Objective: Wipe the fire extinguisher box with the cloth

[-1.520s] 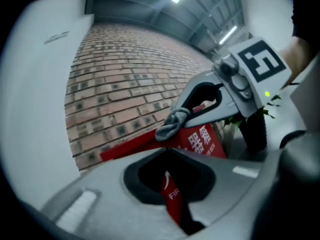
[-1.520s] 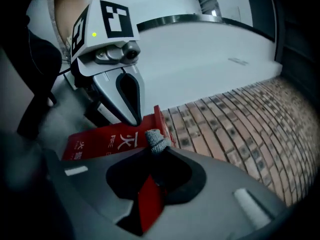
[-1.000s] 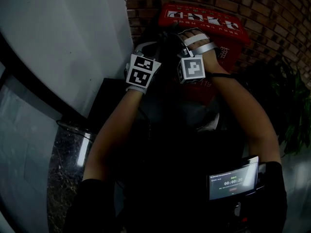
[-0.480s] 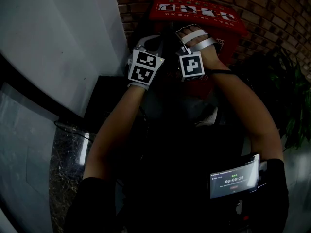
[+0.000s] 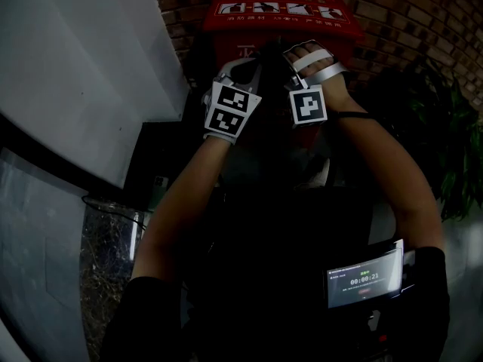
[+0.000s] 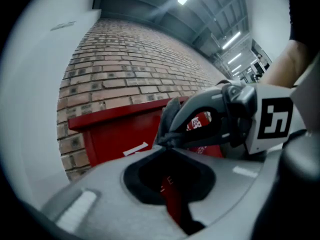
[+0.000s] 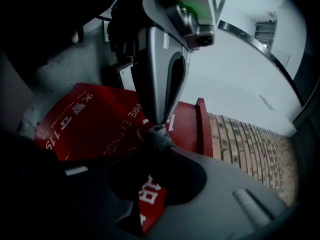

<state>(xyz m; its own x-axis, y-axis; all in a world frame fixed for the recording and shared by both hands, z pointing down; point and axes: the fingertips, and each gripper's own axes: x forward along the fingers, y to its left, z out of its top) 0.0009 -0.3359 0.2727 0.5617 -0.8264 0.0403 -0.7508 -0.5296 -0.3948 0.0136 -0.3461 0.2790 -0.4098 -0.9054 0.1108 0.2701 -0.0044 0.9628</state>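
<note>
The red fire extinguisher box (image 5: 279, 10) stands against the brick wall, and its front with white lettering fills the right gripper view (image 7: 95, 119). A small grey cloth (image 6: 170, 119) is bunched between the two grippers, tip to tip. My left gripper (image 6: 166, 143) is shut on it. My right gripper (image 7: 156, 145) is shut on the same tuft (image 7: 158, 136). In the head view both grippers (image 5: 253, 65) (image 5: 281, 60) are held close together in front of the box's upper face. The cloth is lost in the dark there.
A white curved wall (image 5: 90, 51) rises at the left and a brick wall (image 5: 423, 21) stands behind the box. A dark leafy plant (image 5: 445, 142) is at the right. A dark low cabinet (image 5: 158, 157) sits left of the box. A timer screen (image 5: 362, 277) rides on the right forearm.
The box has shifted left and higher in the head view. Both grippers, still tip to tip, now sit slightly lower and further right in the picture.
</note>
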